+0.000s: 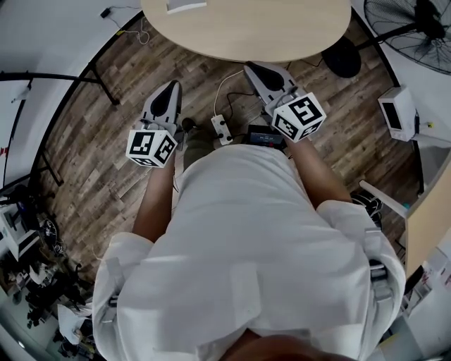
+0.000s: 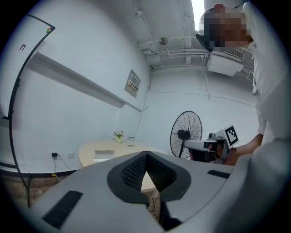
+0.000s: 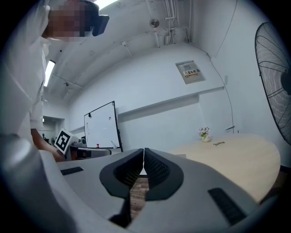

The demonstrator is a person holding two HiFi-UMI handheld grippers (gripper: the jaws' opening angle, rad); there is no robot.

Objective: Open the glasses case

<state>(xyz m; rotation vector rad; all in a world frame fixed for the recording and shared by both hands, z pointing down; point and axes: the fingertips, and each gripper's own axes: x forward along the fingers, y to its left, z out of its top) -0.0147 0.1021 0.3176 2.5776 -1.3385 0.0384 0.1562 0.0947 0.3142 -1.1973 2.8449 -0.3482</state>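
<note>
White shirt (image 1: 246, 247) filled the lower half of the head view, with both bare forearms reaching forward out of it over the wooden floor (image 1: 99, 148). Each hand held 1 gripper, level and pointed toward the round, pale table (image 1: 282, 28) ahead.

The left gripper (image 1: 171, 86) sat at the left with its marker cube (image 1: 151, 147) toward the person. Its own view showed the 2 jaws closed tip to tip, with nothing between them. The right gripper (image 1: 251, 68) sat at the right, its tip just short of the table's near edge and its marker cube (image 1: 299, 116) also toward the person. Its jaws were likewise pressed together and empty. The 2 grippers were well apart from each other.

A white flat object (image 1: 187, 5) lay on the far part of the table, well away from both grippers. Whether it was the glasses case could not be told, and nothing else in view read clearly as one. The gripper views also showed a small pot of flowers (image 3: 204, 133) on the table, with a small dark item (image 3: 219, 143) near it, too small to identify.

A power strip (image 1: 222, 129) lay on the floor between the grippers, and a standing fan (image 1: 409, 28) stood to the right of the table.
</note>
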